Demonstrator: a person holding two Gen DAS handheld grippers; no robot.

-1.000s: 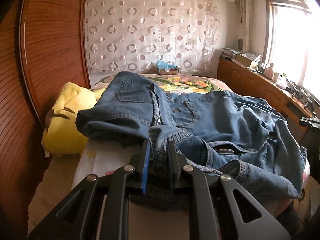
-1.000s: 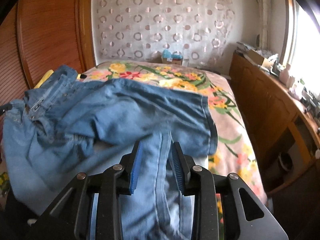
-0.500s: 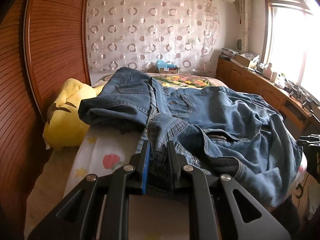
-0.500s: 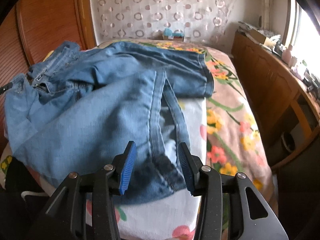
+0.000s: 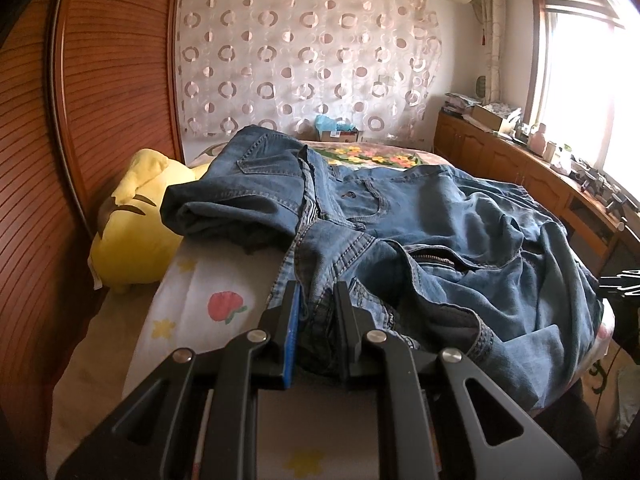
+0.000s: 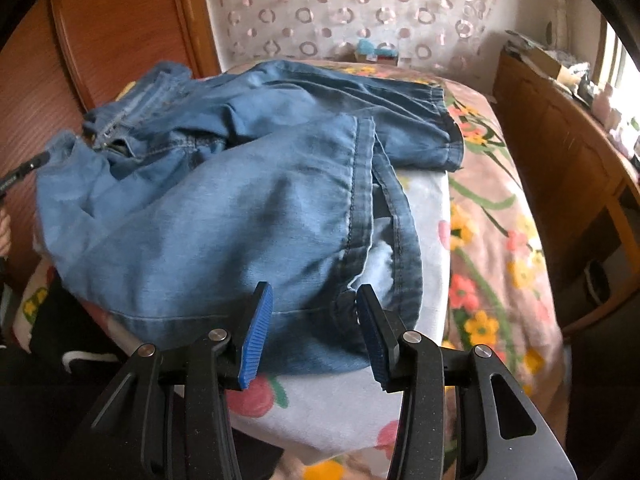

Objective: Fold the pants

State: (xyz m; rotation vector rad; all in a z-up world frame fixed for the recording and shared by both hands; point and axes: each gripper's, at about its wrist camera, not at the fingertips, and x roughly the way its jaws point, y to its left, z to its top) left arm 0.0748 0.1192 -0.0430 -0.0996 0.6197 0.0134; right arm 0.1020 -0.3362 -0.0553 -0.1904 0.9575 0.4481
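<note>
A pair of blue denim pants (image 5: 420,208) lies crumpled across the bed, waist end nearest in the left wrist view. My left gripper (image 5: 317,286) is shut on a bunched fold of the waistband beside the open zipper (image 5: 434,258). In the right wrist view the pants (image 6: 240,208) spread toward the far left, and one leg hem (image 6: 312,332) lies flat on the bed edge. My right gripper (image 6: 313,288) stands open over that hem; its blue pads sit on either side of the cloth without pressing it.
A yellow plush toy (image 5: 132,232) lies against the wooden panel wall (image 5: 100,100) on the left. A white fruit-print blanket (image 5: 192,308) and a floral bedspread (image 6: 488,216) cover the bed. A wooden cabinet (image 5: 500,156) with clutter runs along the right; a small box (image 5: 336,132) sits at the far end.
My right gripper has let go of the pant leg, opened and tipped downward; the leg now lies flat on the bed. My left gripper keeps its grip and has drawn the waistband slightly nearer.
</note>
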